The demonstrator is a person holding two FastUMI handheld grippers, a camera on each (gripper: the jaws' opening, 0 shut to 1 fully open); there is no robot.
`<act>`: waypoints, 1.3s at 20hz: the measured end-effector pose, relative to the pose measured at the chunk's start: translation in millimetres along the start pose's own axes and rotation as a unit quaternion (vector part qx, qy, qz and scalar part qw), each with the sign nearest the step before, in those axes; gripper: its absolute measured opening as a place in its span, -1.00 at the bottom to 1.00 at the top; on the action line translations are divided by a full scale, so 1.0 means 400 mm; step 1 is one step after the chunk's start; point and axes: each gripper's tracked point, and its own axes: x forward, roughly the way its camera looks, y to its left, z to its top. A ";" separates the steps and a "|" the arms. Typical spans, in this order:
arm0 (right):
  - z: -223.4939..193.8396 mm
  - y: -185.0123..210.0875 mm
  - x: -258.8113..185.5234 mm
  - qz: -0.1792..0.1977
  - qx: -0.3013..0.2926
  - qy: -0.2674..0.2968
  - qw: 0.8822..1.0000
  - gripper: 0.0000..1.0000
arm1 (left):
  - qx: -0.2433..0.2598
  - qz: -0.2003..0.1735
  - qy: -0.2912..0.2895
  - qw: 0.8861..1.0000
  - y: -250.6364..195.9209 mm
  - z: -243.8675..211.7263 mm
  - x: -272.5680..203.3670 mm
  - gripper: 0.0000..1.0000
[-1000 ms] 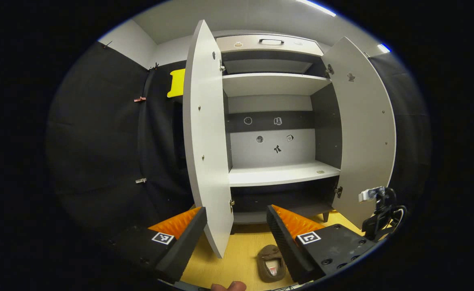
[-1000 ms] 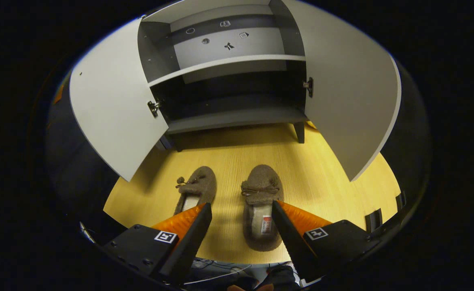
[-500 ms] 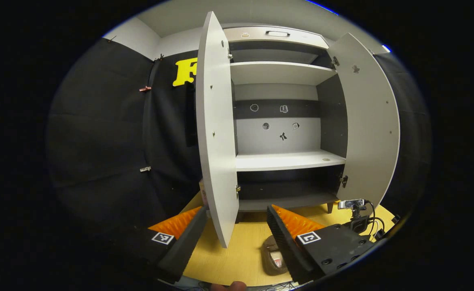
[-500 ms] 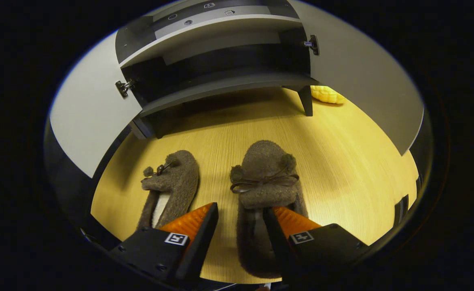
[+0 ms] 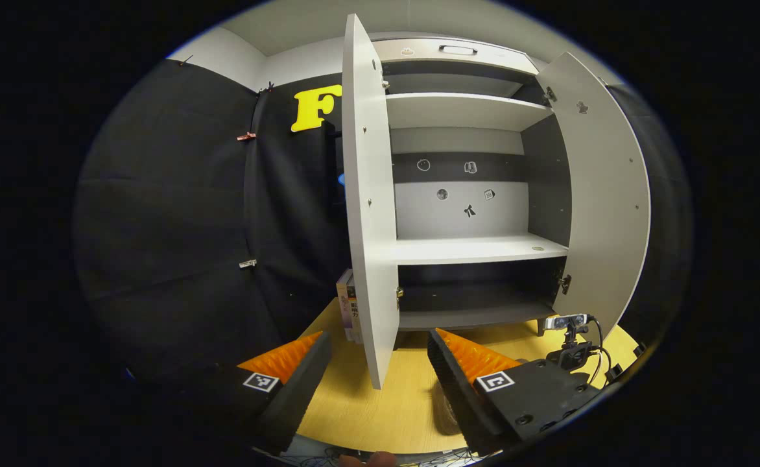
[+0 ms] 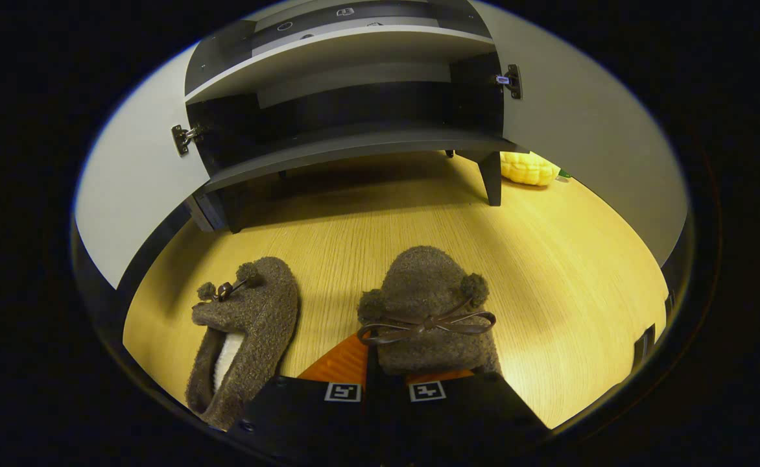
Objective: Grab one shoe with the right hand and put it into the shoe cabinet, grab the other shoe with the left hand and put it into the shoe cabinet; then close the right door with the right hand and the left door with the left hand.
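Now at step 1: the right slipper (image 6: 428,311), brown and fuzzy with a bow and 2 pompoms, sits on the yellow wood floor (image 6: 548,259) with the right claw (image 6: 386,363) closed in on its rear part; the fingers look pressed together on the slipper's edge, so I judge the grip made. Left slipper (image 6: 247,331) lies just beside it, untouched, toe toward the shoe cabinet (image 6: 354,139).

Left claw (image 5: 380,366) hangs with fingers spread apart, holding nothing, facing the edge of the left door (image 5: 367,194). Both doors stand wide open; right door (image 5: 604,188) swung out. Bottom shelf (image 5: 471,318) looks bare.

Next move, as I judge it: lift the gripped slipper clear of the floor, carry it forward between the doors, set it on a low shelf. Soft upper may sag or slip in the pinch.
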 end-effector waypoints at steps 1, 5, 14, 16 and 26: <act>0.006 0.000 -0.012 0.005 0.003 0.000 1.000 -0.75 | 0.000 0.001 -0.001 1.000 0.002 0.002 -0.004 0.89; 0.064 0.006 -0.090 0.018 0.018 -0.017 1.000 -0.76 | 0.001 -0.002 -0.008 1.000 -0.004 0.025 -0.013 0.89; 0.381 0.059 -0.373 0.048 0.024 -0.082 0.995 -0.76 | 0.001 -0.034 -0.044 0.998 -0.052 0.127 -0.043 0.89; 0.480 0.072 -0.425 0.050 0.020 -0.103 0.993 -0.75 | -0.009 -0.042 -0.047 0.998 -0.066 0.140 -0.046 0.89; 0.969 0.150 -0.431 0.062 -0.017 -0.174 0.983 -0.76 | -0.022 -0.050 -0.062 0.997 -0.082 0.179 -0.054 0.89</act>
